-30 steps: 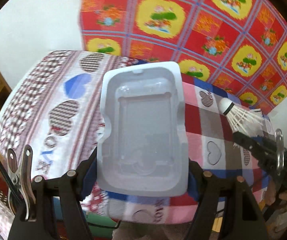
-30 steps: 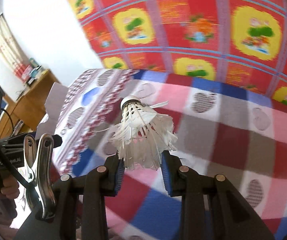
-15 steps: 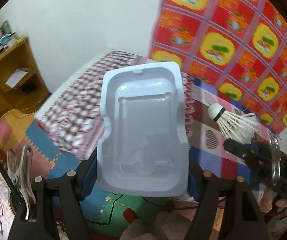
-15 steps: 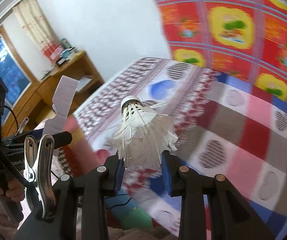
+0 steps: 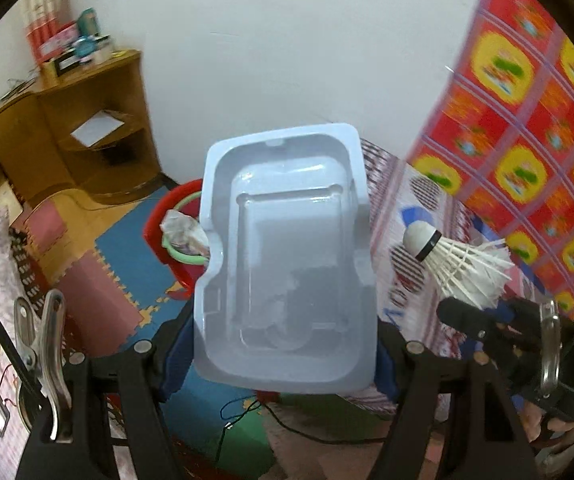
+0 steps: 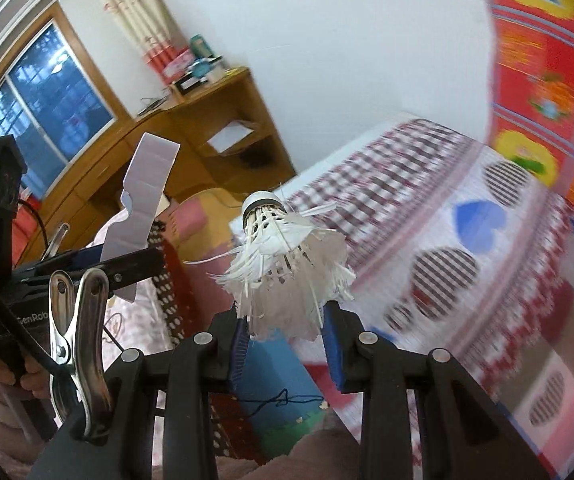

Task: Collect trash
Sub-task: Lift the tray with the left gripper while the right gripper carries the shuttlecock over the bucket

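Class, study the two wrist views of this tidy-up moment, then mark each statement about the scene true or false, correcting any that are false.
1. The left gripper holds a white plastic tray. True.
2. The right gripper is empty. False: it is shut on a worn shuttlecock.
3. The red bin already contains crumpled rubbish. True.
4. The shuttlecock's cork points toward its gripper. False: the cork points away and the feathers sit between the pads.
5. The bin stands on the bed. False: it stands on the foam floor mat.

Bright, even light; motion-blurred background, fisheye-warped dark edges.
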